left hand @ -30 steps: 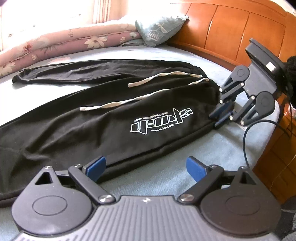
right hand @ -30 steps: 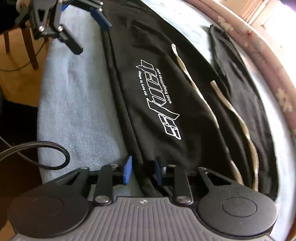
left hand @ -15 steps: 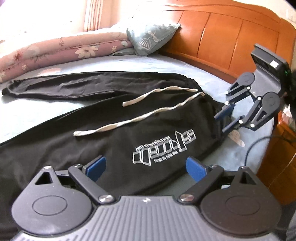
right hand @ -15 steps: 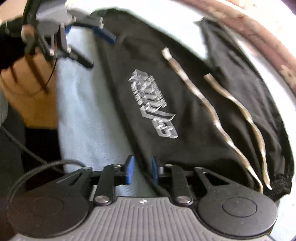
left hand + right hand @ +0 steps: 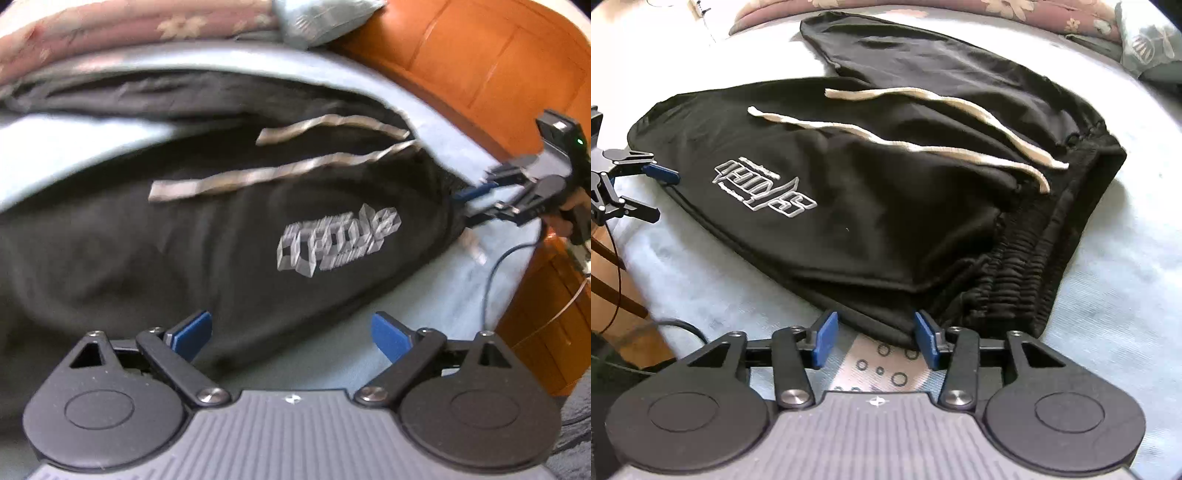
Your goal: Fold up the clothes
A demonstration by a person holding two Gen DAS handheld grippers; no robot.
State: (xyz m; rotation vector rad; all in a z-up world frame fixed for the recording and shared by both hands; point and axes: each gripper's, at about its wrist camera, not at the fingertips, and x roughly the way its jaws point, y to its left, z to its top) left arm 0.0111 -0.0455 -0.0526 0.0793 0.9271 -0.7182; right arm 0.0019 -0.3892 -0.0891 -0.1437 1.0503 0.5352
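Both grippers spread (low, level): left gripper [image 5: 291, 334], right gripper [image 5: 875, 341], flanking trousers [image 5: 871, 206].

one pair of black trousers [image 5: 871, 192], two drawstrings [image 5: 897, 142], two grippers [image 5: 875, 341], one pillow [image 5: 1152, 40].

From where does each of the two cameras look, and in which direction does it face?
Left wrist: sits on the open left gripper, facing across the black trousers toward the headboard; the right gripper shows.
Right wrist: sits on the open right gripper at the waistband, facing along the trousers.
Shared: trousers, white drawstrings.
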